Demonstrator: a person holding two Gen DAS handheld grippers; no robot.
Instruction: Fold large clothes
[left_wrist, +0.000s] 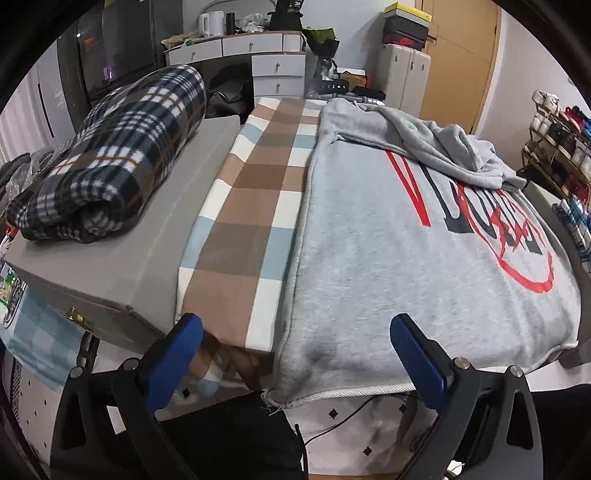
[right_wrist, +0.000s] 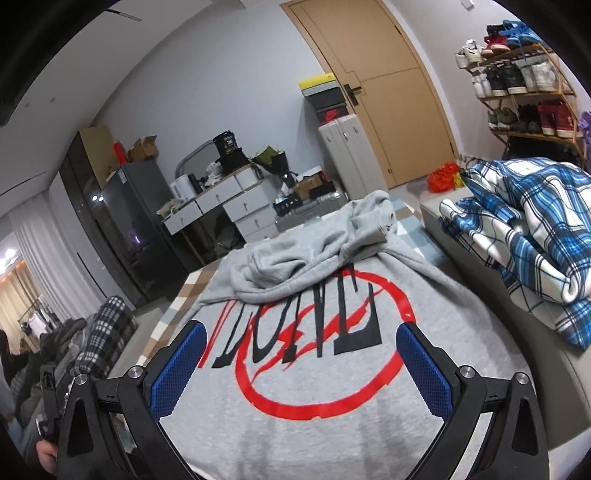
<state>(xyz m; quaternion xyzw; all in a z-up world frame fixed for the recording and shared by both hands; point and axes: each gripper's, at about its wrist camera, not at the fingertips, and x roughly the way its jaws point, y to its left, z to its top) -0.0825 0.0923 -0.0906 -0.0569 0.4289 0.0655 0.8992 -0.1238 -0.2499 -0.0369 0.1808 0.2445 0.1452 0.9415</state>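
Observation:
A large grey sweatshirt with a red and black print lies flat on a checked cloth on the table. Its sleeves and hood are folded over in a bunch at the far end. My left gripper is open and empty at the near hem, over the garment's left edge. In the right wrist view the sweatshirt fills the foreground with its print facing up. My right gripper is open and empty just above the print. The bunched sleeves lie beyond it.
A dark plaid fleece lies rolled on a grey box to the left. A blue plaid blanket lies on a grey surface to the right. Drawers, a door and a shoe rack stand behind.

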